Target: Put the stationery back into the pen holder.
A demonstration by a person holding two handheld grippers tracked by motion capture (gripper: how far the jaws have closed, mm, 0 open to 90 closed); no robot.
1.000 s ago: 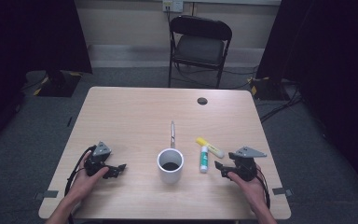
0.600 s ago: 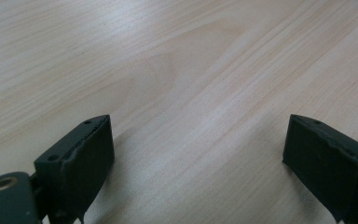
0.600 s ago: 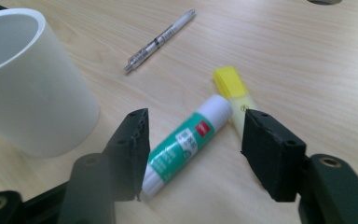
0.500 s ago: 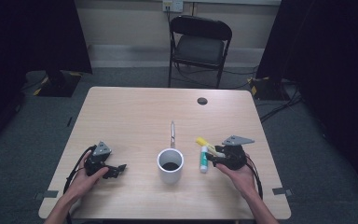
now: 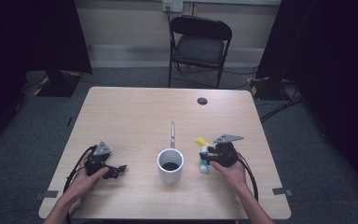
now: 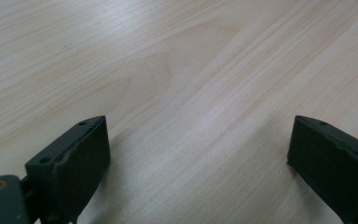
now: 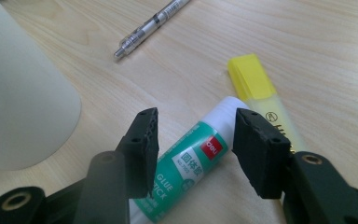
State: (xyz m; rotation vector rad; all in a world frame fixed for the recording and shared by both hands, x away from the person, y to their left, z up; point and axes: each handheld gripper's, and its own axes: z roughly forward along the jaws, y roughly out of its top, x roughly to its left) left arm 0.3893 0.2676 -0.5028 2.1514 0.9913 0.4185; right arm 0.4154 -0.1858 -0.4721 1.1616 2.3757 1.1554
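The right gripper (image 7: 193,140) has slid left across the high view, jaws closing; half-open, they straddle the glue stick (image 7: 191,161) at lower centre, seemingly not yet pinching.

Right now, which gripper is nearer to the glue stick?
Right. The right gripper straddles the glue stick, jaws closing around it; the left gripper rests far across the table, beyond the white cup.

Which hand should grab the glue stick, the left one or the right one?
The right gripper: its jaws, just closing, already straddle the glue stick. The left gripper sits across the white cup, open over bare table.
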